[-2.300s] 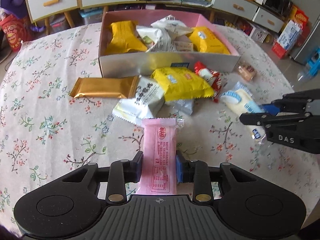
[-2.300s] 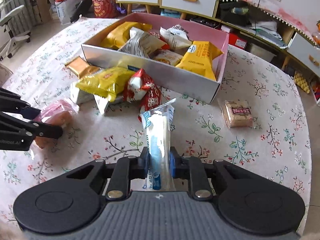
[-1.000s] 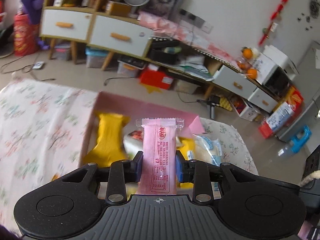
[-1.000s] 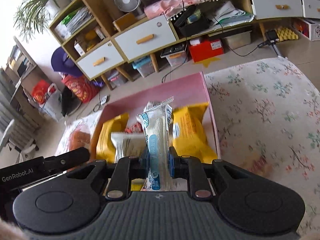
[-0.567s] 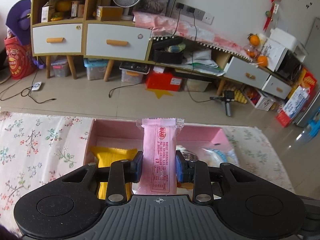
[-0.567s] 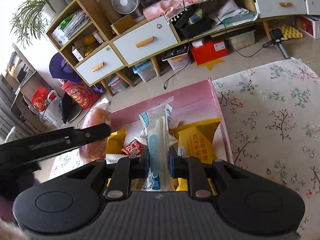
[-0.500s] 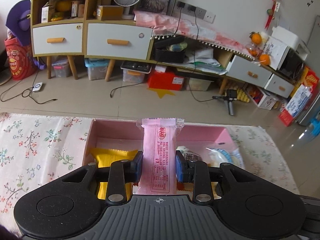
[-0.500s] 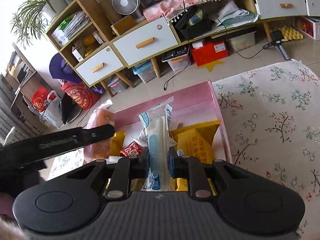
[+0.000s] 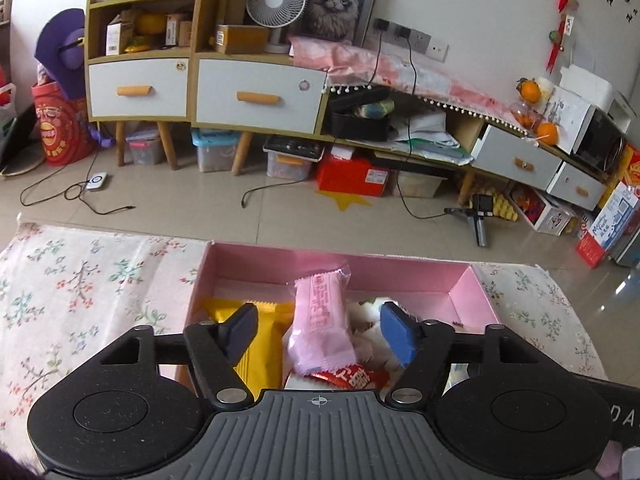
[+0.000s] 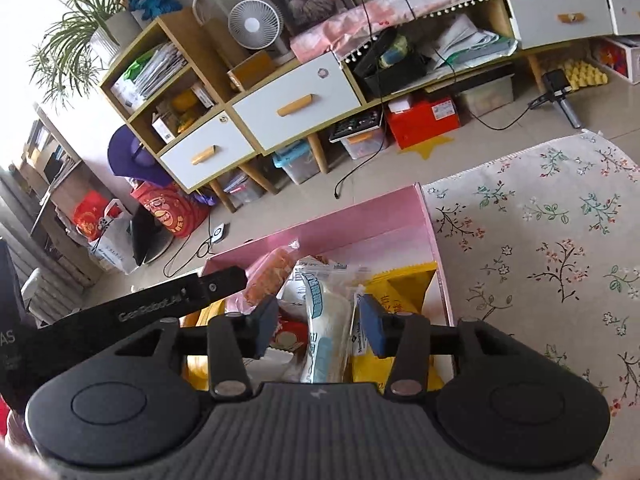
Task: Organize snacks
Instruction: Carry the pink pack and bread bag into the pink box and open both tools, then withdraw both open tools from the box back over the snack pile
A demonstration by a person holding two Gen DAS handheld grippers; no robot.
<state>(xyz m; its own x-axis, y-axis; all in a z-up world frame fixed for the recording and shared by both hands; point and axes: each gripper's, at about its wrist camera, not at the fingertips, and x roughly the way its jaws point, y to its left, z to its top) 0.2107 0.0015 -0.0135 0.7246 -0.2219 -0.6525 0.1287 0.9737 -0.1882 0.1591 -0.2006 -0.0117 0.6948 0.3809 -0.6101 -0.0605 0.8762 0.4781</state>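
The pink box [image 9: 336,266] sits on the floral tablecloth and holds several snack packs. My left gripper [image 9: 318,330] is open above it. The pink snack pack [image 9: 320,322] lies loose between the jaws, on top of the pile in the box. A yellow pack [image 9: 256,344] lies to its left. My right gripper [image 10: 318,318] is open over the same box [image 10: 360,220]. The white and blue snack pack [image 10: 324,328] lies free between the jaws on the other packs. The left gripper's finger [image 10: 176,300] reaches in from the left in the right wrist view.
The floral tablecloth [image 9: 80,280] [image 10: 540,240] spreads to both sides of the box. Beyond the table edge are the tiled floor, white-drawer cabinets [image 9: 256,96], storage bins and cables. A yellow pack [image 10: 400,284] lies at the box's right side.
Both grippers have opened and let go of their packs. The pink pack and the white and blue pack now lie in the box on the pile.
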